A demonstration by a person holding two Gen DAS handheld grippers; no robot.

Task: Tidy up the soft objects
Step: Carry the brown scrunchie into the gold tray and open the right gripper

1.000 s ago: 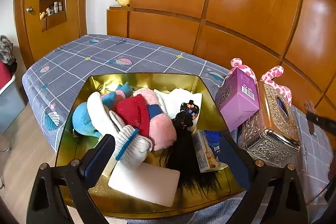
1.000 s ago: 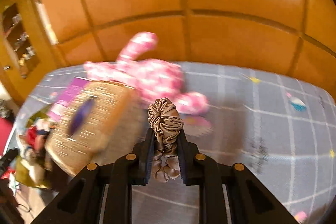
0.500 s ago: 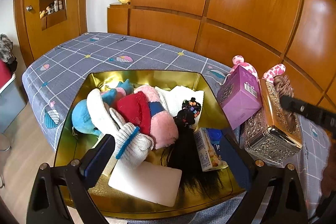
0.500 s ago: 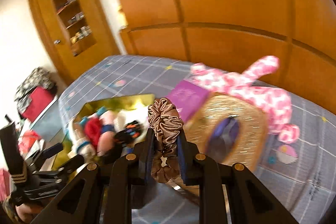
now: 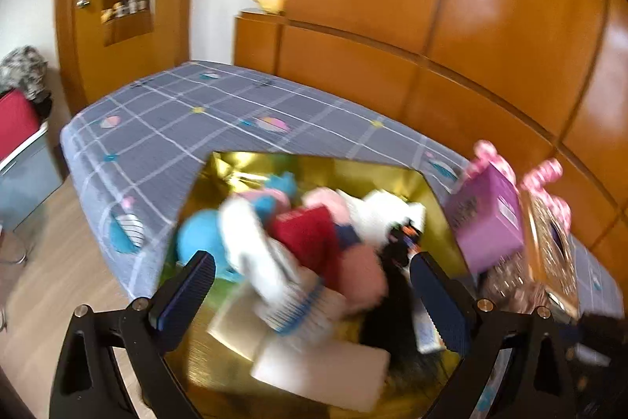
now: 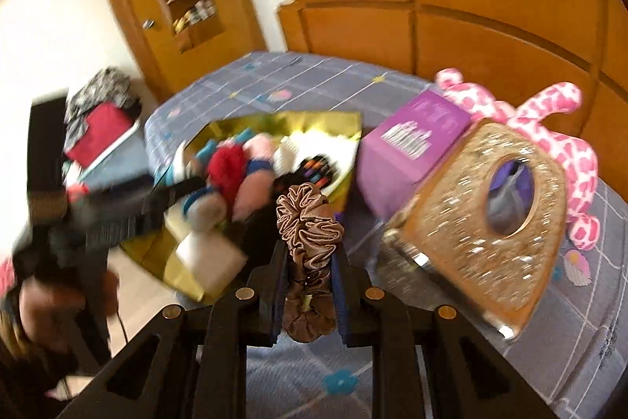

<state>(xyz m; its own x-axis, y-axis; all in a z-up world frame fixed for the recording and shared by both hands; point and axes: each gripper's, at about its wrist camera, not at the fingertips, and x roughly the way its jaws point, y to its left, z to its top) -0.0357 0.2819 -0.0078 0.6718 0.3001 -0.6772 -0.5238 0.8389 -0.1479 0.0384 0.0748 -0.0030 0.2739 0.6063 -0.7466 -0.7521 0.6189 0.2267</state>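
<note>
The light, soft, slippery satin scrunchie point(image 6: 308, 222) is pinched mid-loop by the right gripper point(image 6: 310, 273); the left gripper point(image 5: 314, 285) is held open, empty.

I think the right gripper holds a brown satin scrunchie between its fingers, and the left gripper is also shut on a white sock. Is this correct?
Not fully. The right gripper is indeed shut on the brown satin scrunchie, but the left gripper is open and holds nothing: the left wrist view shows its fingers spread wide above the gold tray of soft things.
</note>
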